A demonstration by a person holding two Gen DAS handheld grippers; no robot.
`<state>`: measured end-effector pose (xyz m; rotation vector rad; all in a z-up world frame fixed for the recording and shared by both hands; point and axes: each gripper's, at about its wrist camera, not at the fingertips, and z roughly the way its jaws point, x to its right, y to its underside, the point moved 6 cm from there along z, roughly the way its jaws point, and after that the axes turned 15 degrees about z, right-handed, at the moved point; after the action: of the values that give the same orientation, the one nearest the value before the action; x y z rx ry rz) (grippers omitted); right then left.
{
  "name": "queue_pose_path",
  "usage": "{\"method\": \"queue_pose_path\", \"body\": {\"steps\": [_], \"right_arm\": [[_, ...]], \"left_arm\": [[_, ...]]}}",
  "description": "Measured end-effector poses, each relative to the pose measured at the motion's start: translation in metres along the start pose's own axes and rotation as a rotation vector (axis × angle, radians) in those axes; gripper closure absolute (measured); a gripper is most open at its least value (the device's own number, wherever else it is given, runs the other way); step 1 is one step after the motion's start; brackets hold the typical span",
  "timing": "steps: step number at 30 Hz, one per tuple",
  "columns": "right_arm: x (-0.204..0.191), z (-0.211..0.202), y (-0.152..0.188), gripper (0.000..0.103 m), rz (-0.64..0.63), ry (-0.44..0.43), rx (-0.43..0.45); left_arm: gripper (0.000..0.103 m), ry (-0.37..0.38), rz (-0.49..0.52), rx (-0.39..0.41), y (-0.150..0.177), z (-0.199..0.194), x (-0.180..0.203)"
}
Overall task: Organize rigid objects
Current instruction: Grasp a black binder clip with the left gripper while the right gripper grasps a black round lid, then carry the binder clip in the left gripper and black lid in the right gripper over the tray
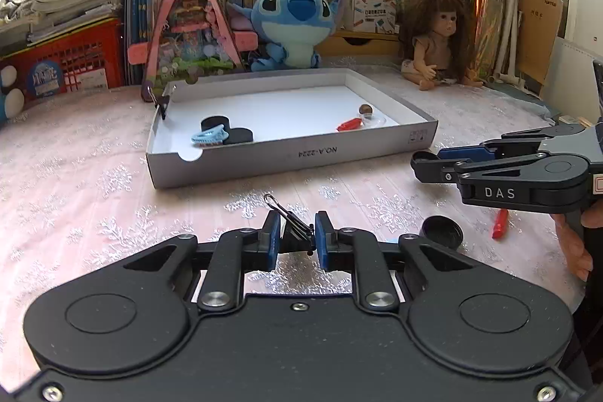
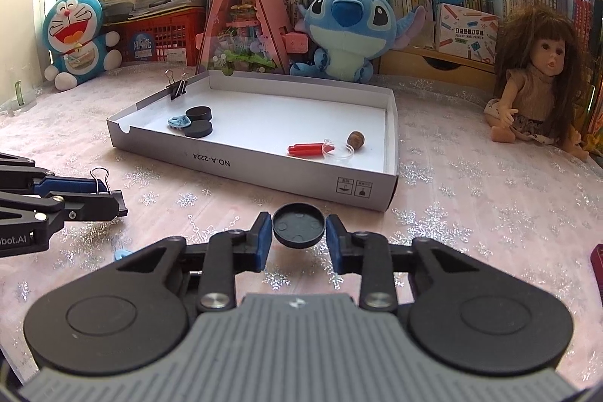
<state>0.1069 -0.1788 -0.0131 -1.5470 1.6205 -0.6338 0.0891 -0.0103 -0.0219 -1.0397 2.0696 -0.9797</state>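
Binder clip (image 1: 296,236) upright, wire loop leaning away-left

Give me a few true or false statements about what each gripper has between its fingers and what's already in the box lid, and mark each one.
1. The left gripper has a black binder clip between its fingers. True.
2. The right gripper has a red tube between its fingers. False: a black round cap sits between them; whether they press on it cannot be told.
3. Two black round caps already lie in the box lid. True.
4. The box lid is empty on its right side. False: a red piece and a brown bead lie there.
5. A binder clip is clipped on the lid's wall. True.
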Motion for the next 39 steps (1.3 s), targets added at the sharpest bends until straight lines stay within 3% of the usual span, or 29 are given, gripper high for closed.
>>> {"method": "queue_pose_path", "body": {"steps": [11, 24, 31, 36, 39], "right_arm": [[0.001, -0.006, -0.012, 0.067, 0.001, 0.013, 0.035], [0.009, 0.001, -0.051, 0.067, 0.039, 0.028, 0.088], [0.022, 0.022, -0.079, 0.067, 0.127, 0.022, 0.067], [0.026, 0.044, -0.092, 0.067, 0.175, 0.020, 0.049], [0.025, 0.060, -0.098, 0.067, 0.186, 0.021, 0.044]], "left_arm": [[0.085, -0.024, -0.022, 0.034, -0.019, -0.002, -0.013], [0.085, -0.075, -0.046, 0.113, -0.071, 0.011, -0.049], [0.085, -0.091, -0.094, 0.115, -0.098, 0.040, -0.077], [0.085, -0.132, -0.135, 0.109, -0.109, 0.076, -0.095], [0.085, -0.120, -0.185, 0.101, -0.111, 0.100, -0.100]]}}
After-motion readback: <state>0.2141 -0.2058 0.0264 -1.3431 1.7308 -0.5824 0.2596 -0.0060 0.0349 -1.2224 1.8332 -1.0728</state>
